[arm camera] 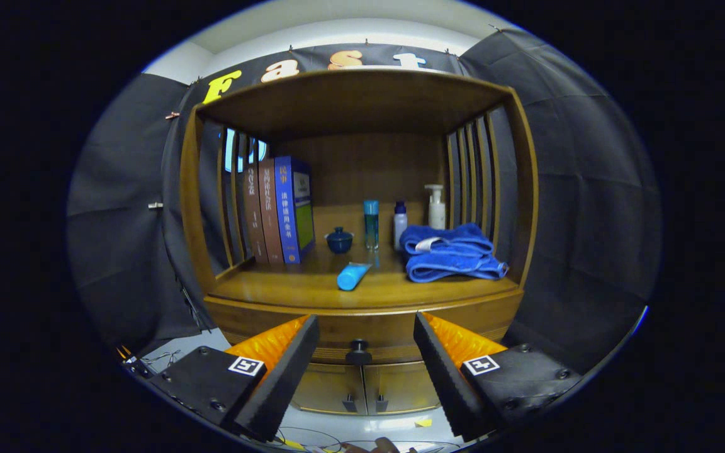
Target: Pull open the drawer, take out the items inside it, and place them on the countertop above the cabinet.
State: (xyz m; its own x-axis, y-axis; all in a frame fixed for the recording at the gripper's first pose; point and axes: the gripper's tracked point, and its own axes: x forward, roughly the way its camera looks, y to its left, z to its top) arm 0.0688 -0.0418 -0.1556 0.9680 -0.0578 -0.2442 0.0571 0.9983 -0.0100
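you held the gripper [365, 352] with fingers spread wide and empty, the dark round drawer knob [359, 350] at twelve o'clock between them, wooden countertop [287, 286] beyond.

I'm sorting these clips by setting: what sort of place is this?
Likely a staged home corner in a recording booth: a wooden cabinet holding books, toiletry bottles and a folded towel, with black cloth around. The open tongs face its drawer knob.

The cabinet [362, 302] is glossy varnished wood with a dark matt drawer knob [359, 350], and on its countertop [274, 286] lie a soft terry-cloth towel [447, 255], a smooth plastic tube [352, 275] and paper-covered books [281, 211].
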